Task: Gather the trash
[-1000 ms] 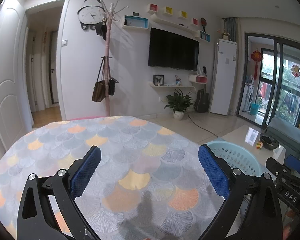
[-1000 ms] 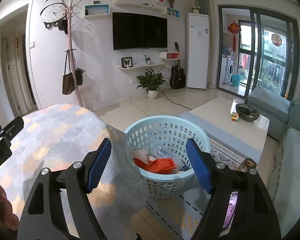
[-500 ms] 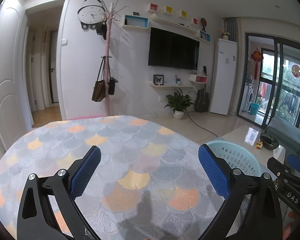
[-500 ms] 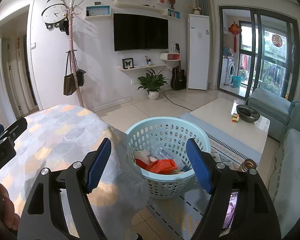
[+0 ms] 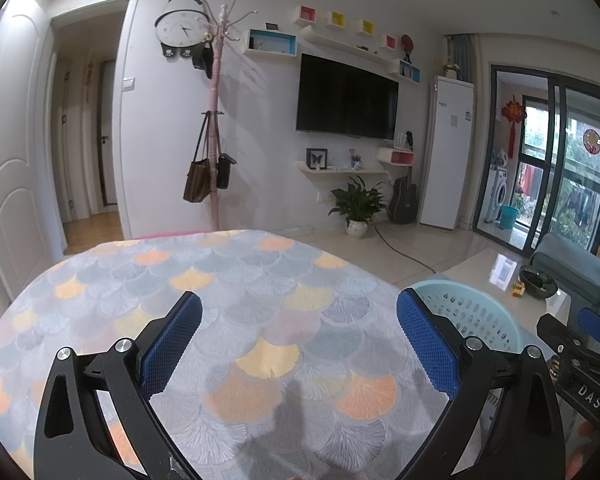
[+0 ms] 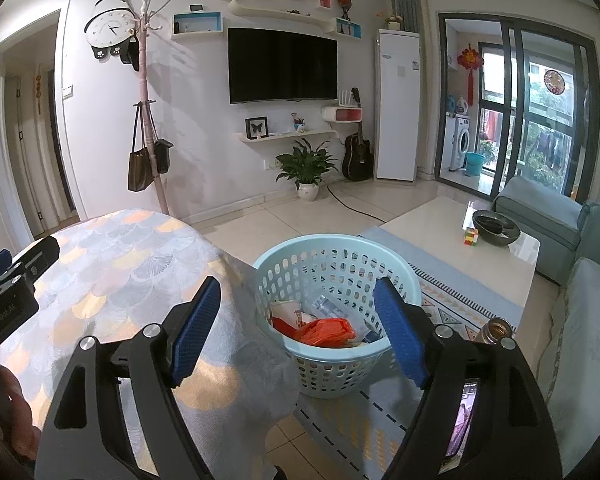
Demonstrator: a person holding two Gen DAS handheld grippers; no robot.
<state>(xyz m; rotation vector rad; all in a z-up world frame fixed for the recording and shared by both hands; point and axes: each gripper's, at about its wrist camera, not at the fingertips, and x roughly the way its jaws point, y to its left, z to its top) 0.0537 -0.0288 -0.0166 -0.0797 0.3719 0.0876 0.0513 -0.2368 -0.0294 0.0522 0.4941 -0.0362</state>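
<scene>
A light blue plastic basket [image 6: 340,264] stands on the floor beside the table and holds trash: an orange plastic bag [image 6: 326,330], a paper cup [image 6: 286,308] and wrappers. My right gripper [image 6: 298,324] is open and empty, above the table's edge and the basket. My left gripper [image 5: 298,344] is open and empty over the table with the scale-pattern cloth [image 5: 228,280]. The basket's rim [image 5: 472,300] shows at the right of the left wrist view. No trash shows on the cloth.
A white coffee table [image 6: 460,236] with a dark bowl [image 6: 496,226] and a puzzle cube [image 6: 471,236] stands right of the basket on a patterned rug [image 6: 452,300]. A blue sofa [image 6: 580,300] is at far right. A coat stand [image 5: 214,128] and potted plant [image 6: 306,168] stand by the wall.
The right gripper's view has shifted slightly, the basket sitting a little higher and further right in frame. The left gripper has barely moved. Both stay open and empty.
</scene>
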